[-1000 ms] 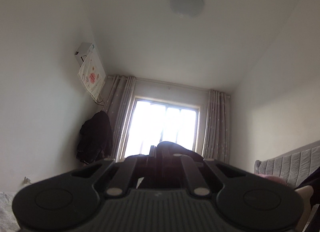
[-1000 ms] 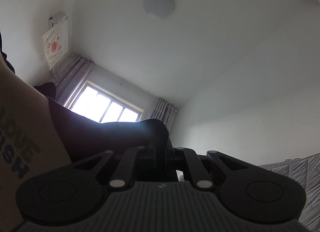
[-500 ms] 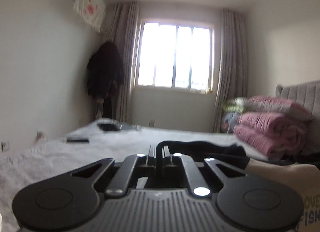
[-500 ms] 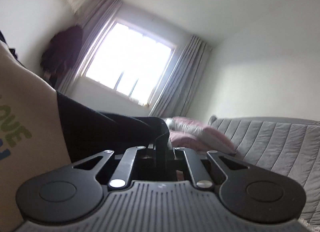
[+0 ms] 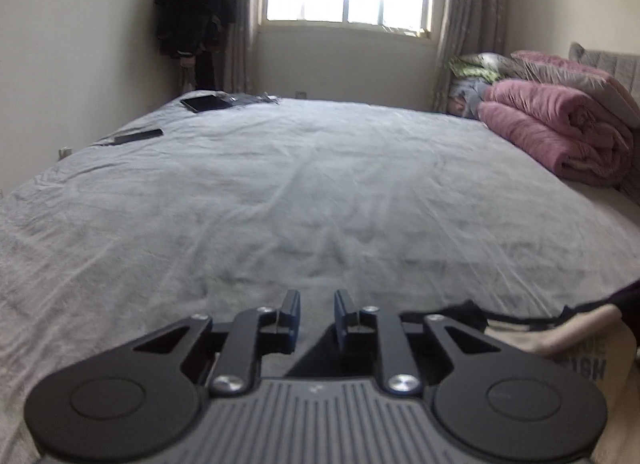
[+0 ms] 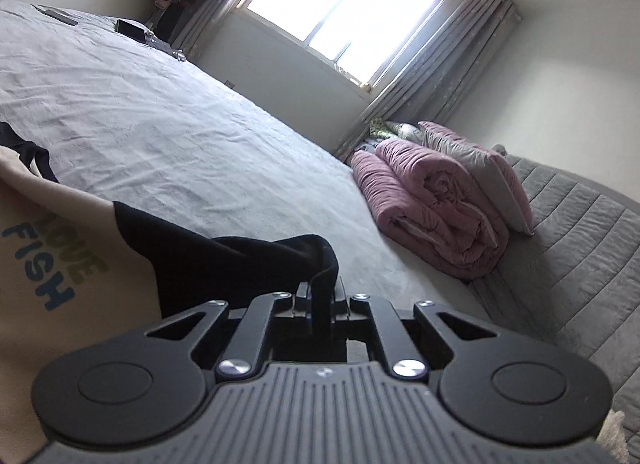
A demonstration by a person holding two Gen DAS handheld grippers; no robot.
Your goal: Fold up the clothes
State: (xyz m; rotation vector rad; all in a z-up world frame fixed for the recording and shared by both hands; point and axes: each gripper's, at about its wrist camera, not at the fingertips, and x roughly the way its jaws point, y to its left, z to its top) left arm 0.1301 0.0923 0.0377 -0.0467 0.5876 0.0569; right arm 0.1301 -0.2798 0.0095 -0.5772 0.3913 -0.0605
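A cream shirt [image 6: 48,288] with black sleeves and blue-green "LOVE FISH" lettering hangs low over the grey bed [image 5: 320,184]. My right gripper [image 6: 320,289] is shut on the black sleeve [image 6: 248,264], which bunches up over its fingers. In the left wrist view the shirt [image 5: 580,348] lies at the lower right, its black edge [image 5: 464,310] just right of my left gripper [image 5: 317,304]. The left jaws are opening, and only bedsheet shows between the fingertips.
A rolled pink quilt [image 5: 560,132] and pillows sit at the bed's right end by a grey padded headboard [image 6: 580,264]. A dark tablet [image 5: 206,103] and a phone [image 5: 138,137] lie at the far left. Dark coats [image 5: 194,4] hang in the corner beside the window.
Both grippers swung down from facing the ceiling to facing the bed, bringing the shirt low. The left jaws have parted and the black cloth they pinched is out of them.
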